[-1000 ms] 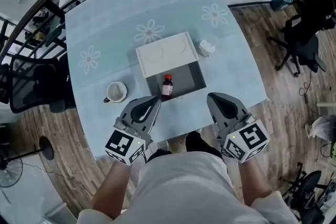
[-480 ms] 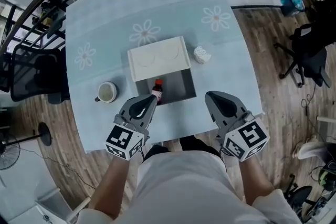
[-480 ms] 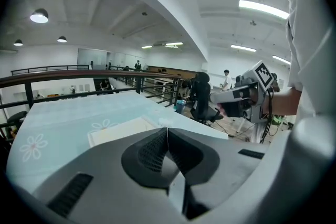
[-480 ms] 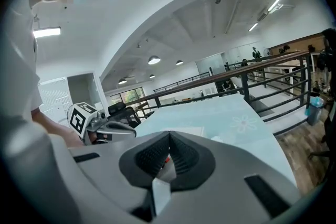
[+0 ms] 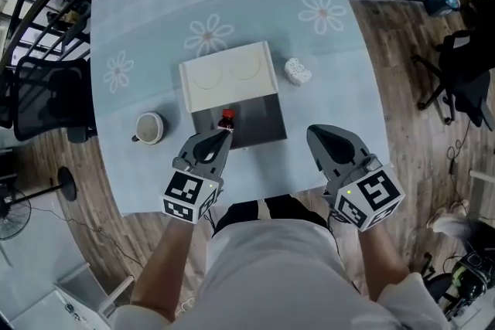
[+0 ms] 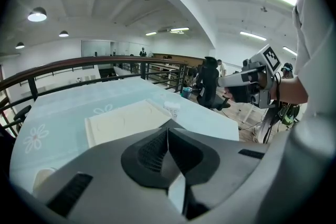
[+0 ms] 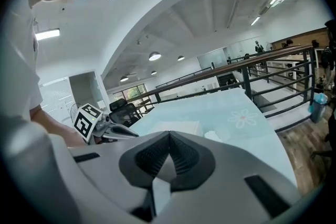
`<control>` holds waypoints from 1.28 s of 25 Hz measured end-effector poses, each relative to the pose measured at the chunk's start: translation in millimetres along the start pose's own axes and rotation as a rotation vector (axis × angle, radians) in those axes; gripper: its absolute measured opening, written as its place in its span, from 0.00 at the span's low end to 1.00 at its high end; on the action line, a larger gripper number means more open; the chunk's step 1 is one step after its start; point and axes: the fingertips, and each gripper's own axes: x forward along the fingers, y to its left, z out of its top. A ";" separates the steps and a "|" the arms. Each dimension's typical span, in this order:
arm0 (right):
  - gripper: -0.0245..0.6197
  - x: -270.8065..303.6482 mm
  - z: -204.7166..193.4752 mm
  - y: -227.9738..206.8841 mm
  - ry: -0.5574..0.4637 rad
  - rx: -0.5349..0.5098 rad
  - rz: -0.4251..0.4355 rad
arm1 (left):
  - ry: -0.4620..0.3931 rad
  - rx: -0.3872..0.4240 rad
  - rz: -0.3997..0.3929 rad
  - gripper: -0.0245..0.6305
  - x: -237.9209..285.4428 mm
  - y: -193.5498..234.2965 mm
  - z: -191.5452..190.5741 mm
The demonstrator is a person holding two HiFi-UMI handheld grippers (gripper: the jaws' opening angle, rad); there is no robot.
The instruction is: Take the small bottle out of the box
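A small dark bottle with a red cap (image 5: 227, 118) stands upright at the near left of the open grey box (image 5: 259, 124). The box's white lid (image 5: 228, 75) lies flat just behind it. My left gripper (image 5: 225, 134) is shut and empty, its tip right in front of the bottle and hiding the bottle's lower part. My right gripper (image 5: 313, 133) is shut too, holding nothing, near the table's front edge to the right of the box. The left gripper view shows the lid (image 6: 121, 120) past the closed jaws; the bottle is hidden there.
A cup (image 5: 148, 127) stands on the pale blue tablecloth (image 5: 155, 27) left of the box. A crumpled white object (image 5: 297, 71) lies right of the lid. A railing and office chairs surround the table, whose front edge is close to my body.
The head view has shifted, so the table sits higher and further left in the frame. My left gripper's tip has come closer to the bottle and now covers its lower part.
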 end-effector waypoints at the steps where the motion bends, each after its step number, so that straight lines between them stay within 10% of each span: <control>1: 0.07 3.4 -2.0 -0.2 0.003 0.003 0.002 | 0.008 0.003 0.000 0.07 2.9 2.9 -3.0; 14: 0.07 32.5 -24.3 -1.6 0.059 0.048 -0.028 | 0.139 0.086 -0.052 0.09 38.0 24.9 -39.4; 32: 0.07 66.5 -47.1 -6.6 0.108 0.121 -0.004 | 0.413 0.038 -0.041 0.41 67.9 50.4 -93.8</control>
